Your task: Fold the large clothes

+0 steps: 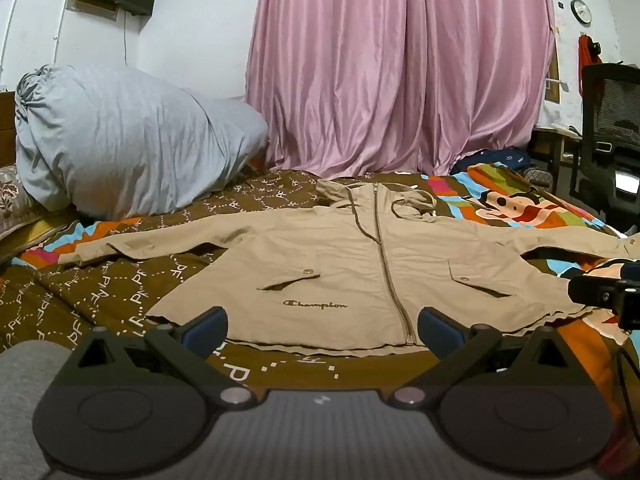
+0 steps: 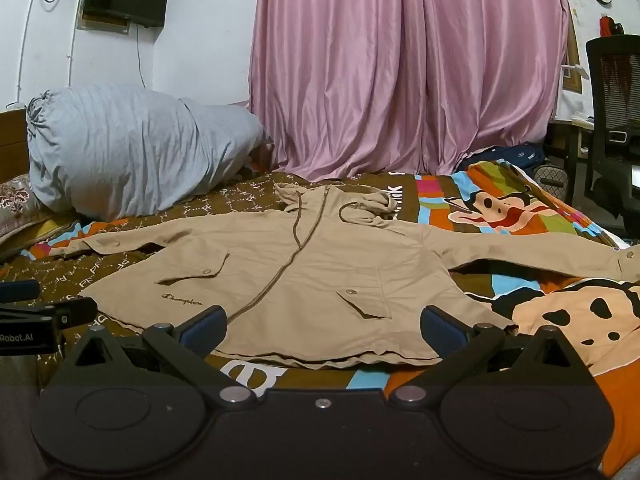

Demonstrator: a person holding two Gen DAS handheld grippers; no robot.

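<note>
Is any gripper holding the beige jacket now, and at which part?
Nothing is held. The left gripper and the right gripper both stand open just before the hem of the jacket, which lies spread flat on the bed.

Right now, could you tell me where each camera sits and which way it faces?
Left wrist: on the left gripper, tilted slightly down across the bed at the tan jacket; its own open fingers show, the other gripper at right.
Right wrist: on the right gripper, same heading, jacket shifted left; its open fingers show, the left gripper at the left edge.
Shared: jacket, pink curtain, grey bundle.
</note>
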